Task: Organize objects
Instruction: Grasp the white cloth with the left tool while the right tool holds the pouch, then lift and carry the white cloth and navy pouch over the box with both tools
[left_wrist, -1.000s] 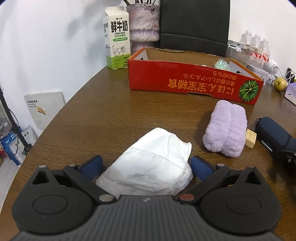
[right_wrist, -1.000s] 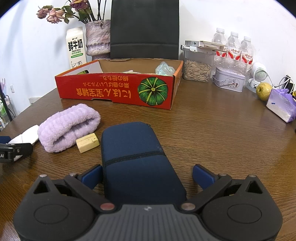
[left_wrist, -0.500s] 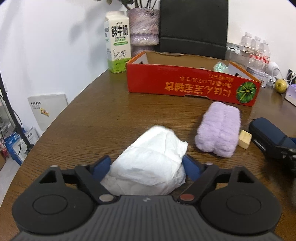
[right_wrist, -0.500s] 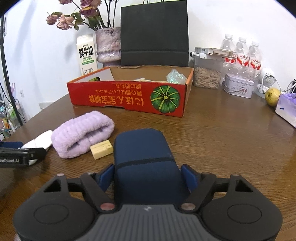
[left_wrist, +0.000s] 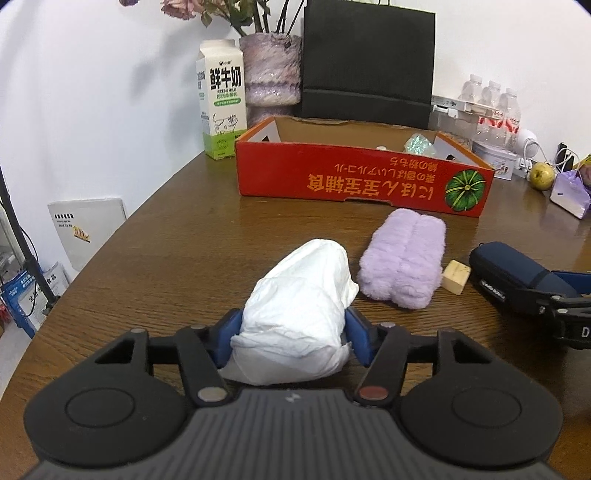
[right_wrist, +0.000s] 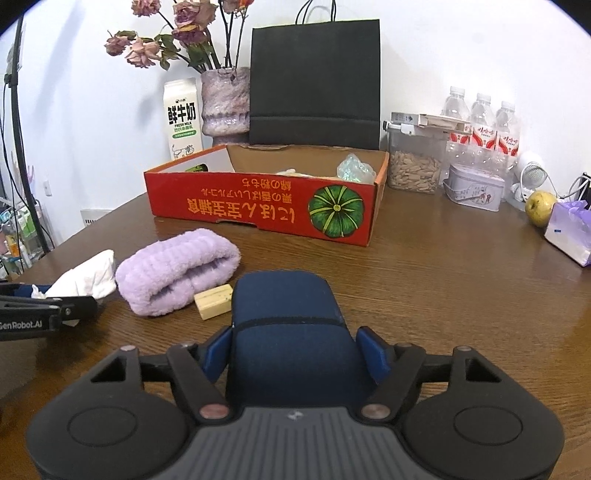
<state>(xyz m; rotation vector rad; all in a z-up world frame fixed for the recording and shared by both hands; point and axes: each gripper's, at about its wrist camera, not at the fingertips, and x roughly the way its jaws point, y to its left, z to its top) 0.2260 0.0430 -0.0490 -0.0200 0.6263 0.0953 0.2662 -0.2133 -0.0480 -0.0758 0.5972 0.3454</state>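
Observation:
My left gripper (left_wrist: 293, 334) is shut on a white crumpled pack (left_wrist: 299, 314), holding it above the brown table (left_wrist: 177, 236). My right gripper (right_wrist: 297, 352) is shut on a dark blue case (right_wrist: 288, 332), also raised a little. The case also shows in the left wrist view (left_wrist: 511, 273), and the white pack in the right wrist view (right_wrist: 88, 277). A folded purple towel (left_wrist: 404, 258) and a small wooden block (left_wrist: 457, 277) lie between the two grippers. A red open cardboard box (left_wrist: 354, 181) with a few items inside stands beyond them.
A milk carton (left_wrist: 221, 99), a vase of dried flowers (left_wrist: 271, 70) and a black paper bag (left_wrist: 367, 62) stand behind the box. A jar of seeds (right_wrist: 415, 162), a tin (right_wrist: 474, 188), water bottles (right_wrist: 480, 118), a pear (right_wrist: 539, 208) and a purple packet (right_wrist: 570, 232) are at right.
Both grippers have closed on their objects, the left on the white pack and the right on the blue case, and both have risen from the table.

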